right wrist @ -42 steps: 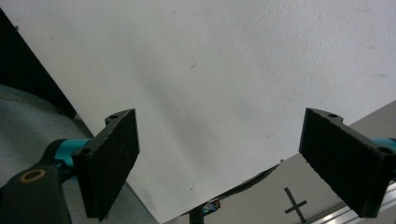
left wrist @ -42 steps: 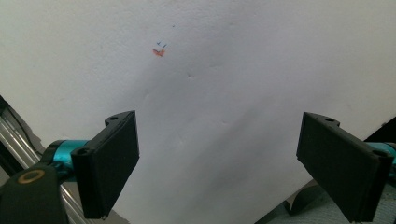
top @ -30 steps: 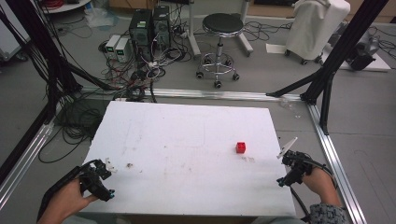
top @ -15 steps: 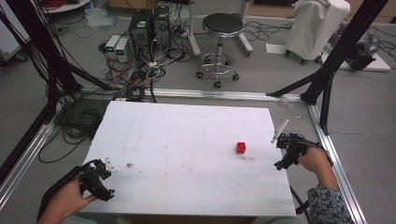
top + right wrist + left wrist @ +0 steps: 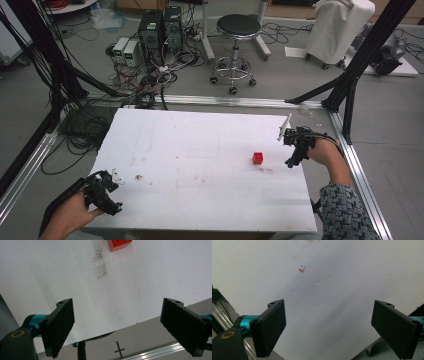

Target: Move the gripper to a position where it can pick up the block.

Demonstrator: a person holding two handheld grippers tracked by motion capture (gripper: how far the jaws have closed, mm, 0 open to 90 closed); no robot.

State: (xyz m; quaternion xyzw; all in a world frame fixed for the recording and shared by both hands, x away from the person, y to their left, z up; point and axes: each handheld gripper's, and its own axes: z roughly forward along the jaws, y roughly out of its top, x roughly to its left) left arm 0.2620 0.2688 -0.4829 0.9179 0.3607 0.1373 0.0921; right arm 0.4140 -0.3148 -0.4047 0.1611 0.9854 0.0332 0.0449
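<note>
Near the red block (image 5: pixel 258 158), the right gripper (image 5: pixel 291 161) has moved closer, jaws wide, seemingly lower.

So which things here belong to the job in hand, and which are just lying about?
In the job:
- red block on the white board
- right gripper, open, nearest the block
- left gripper, open, at the board's near left corner

Lying about:
- black stool
- computer towers and floor cables
- white covered cart
- dark smudge on the board
</note>
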